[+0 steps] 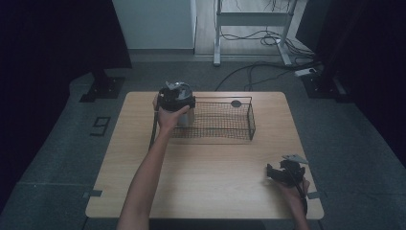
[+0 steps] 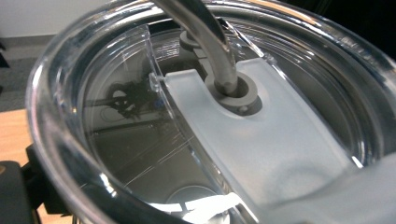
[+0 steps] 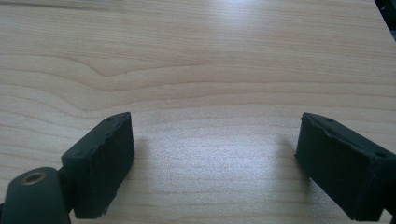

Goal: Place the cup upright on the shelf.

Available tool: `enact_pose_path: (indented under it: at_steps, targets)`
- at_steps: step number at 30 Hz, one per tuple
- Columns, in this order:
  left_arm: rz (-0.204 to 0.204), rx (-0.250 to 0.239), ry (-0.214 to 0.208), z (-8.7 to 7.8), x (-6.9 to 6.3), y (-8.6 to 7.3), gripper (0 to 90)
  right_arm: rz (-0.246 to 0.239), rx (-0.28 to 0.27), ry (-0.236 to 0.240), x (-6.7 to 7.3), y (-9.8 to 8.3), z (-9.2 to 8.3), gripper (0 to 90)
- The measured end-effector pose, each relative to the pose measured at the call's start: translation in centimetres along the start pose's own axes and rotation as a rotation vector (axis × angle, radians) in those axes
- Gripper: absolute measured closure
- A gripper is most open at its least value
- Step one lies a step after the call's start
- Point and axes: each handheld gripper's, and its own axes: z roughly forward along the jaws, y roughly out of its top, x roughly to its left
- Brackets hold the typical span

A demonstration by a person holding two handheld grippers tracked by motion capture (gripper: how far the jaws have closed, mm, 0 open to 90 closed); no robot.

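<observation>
A cup (image 2: 140, 140) with a clear see-through lid (image 2: 261, 140) sits at the far left of the wooden desk (image 1: 201, 163), right at the left end of a black wire basket (image 1: 225, 120). The lid is round and shiny, with a thick smooth rim. A frosted, milky strip runs across the lid, and a grey ring in it holds a bent straw (image 2: 205, 32). Through the clear part the inside of the cup looks dark and shiny like metal. The left hand-held gripper (image 1: 176, 98) is up at the top of the cup, and a hand (image 1: 170, 117) holds it from the near side. I cannot tell if its jaws are apart or together, because the cup hides them. The basket is long, with thin mesh walls, and a small dark round thing (image 1: 236, 103) shows at its far side. The right hand-held gripper (image 3: 215, 158) is low over the near right corner of the desk. Its two black blocky jaws are wide apart with bare pale wood between them.
</observation>
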Motion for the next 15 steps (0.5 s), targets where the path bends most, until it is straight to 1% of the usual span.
enact_pose_path:
  at_steps: [4,8,15]
  targets:
    - [-0.012,0.015,0.018,0.7,0.3,-0.8,3.2,0.000,0.000,0.001,0.0,0.0,0.0,11.3]
    - [-0.013,0.031,0.026,1.2,0.7,-1.4,3.2,0.000,0.000,0.000,0.0,0.0,0.0,11.3]
    - [-0.037,0.036,0.050,2.0,1.1,-2.3,3.2,0.000,-0.001,-0.002,0.0,0.0,0.0,11.7]
